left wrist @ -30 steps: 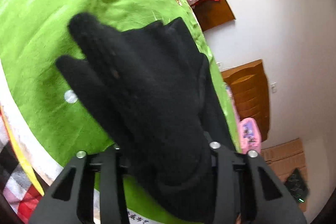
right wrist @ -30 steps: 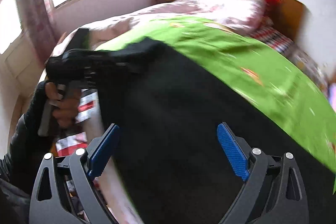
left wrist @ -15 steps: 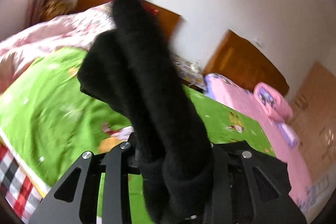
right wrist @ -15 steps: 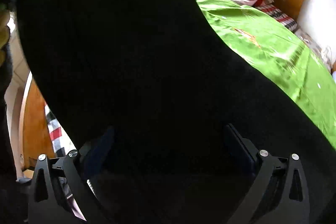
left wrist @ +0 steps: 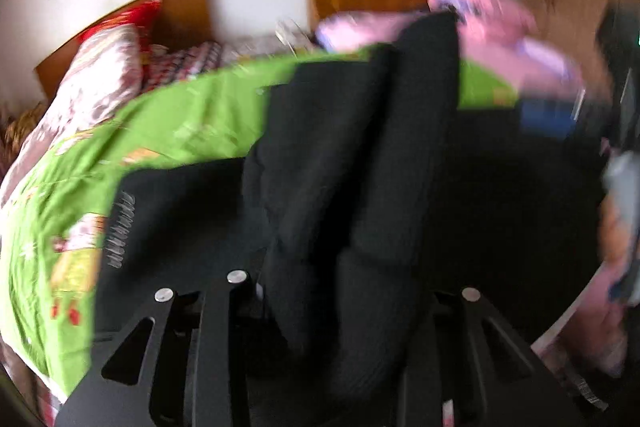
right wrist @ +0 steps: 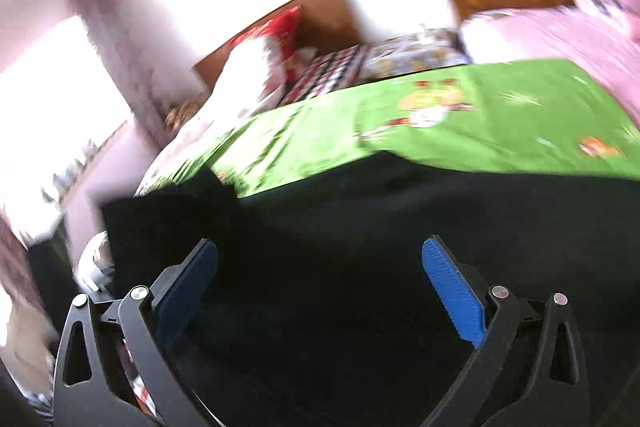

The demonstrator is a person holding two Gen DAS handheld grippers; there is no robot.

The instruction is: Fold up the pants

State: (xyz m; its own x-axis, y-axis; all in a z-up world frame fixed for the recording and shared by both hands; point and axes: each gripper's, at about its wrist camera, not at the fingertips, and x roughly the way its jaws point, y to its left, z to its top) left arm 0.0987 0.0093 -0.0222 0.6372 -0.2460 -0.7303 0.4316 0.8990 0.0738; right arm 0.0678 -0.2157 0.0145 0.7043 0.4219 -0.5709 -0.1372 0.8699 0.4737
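Your bed (right wrist: pixel 500 115), under its green cover, carries the black pants (right wrist: pixel 360 227), which lie spread over the near part of it, on the side away from the headboard (right wrist: pixel 320 11). Seen from your left wrist, a bunched length of the pants (left wrist: pixel 360 167) rises from the spread cloth towards the far edge of the bed. Your left gripper (left wrist: pixel 344 307) points down at the bed with its fingers drawn in and clamped on that bunch. Your right gripper (right wrist: pixel 320 291) also tilts down over the bed, above the spread pants; its blue fingers (right wrist: pixel 452 295) stand wide apart, having just been opening, and grip nothing. In the blurred right edge of the left wrist view your right hand (left wrist: pixel 616 227) holds its gripper's handle beside the pants
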